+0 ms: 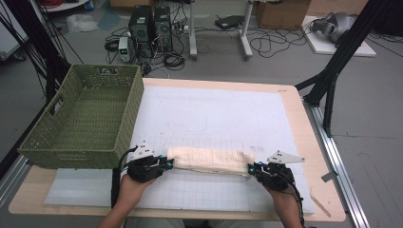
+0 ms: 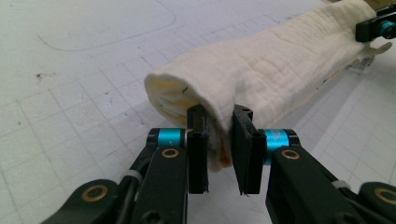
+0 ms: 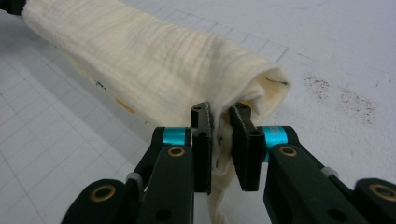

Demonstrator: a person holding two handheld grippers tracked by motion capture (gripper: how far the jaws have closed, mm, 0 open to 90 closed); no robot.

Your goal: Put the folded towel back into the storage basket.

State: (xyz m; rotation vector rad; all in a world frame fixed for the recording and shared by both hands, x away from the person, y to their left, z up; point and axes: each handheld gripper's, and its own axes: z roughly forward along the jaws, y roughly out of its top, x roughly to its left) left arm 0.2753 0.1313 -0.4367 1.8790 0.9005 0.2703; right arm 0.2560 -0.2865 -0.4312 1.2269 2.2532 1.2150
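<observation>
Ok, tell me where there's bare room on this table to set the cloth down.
Free: the white mat beyond the rolled cloth, right of the green basket, and the strip along the near edge between the hands. Crowded: the left side, taken by the basket, and both cloth ends, where the left tool and right tool grip.

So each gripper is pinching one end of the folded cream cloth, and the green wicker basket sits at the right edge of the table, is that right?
Not quite. The green wicker basket sits at the left edge of the table, as the high view shows. The rest holds: the left gripper and the right gripper each pinch one end of the folded cream cloth.
</observation>
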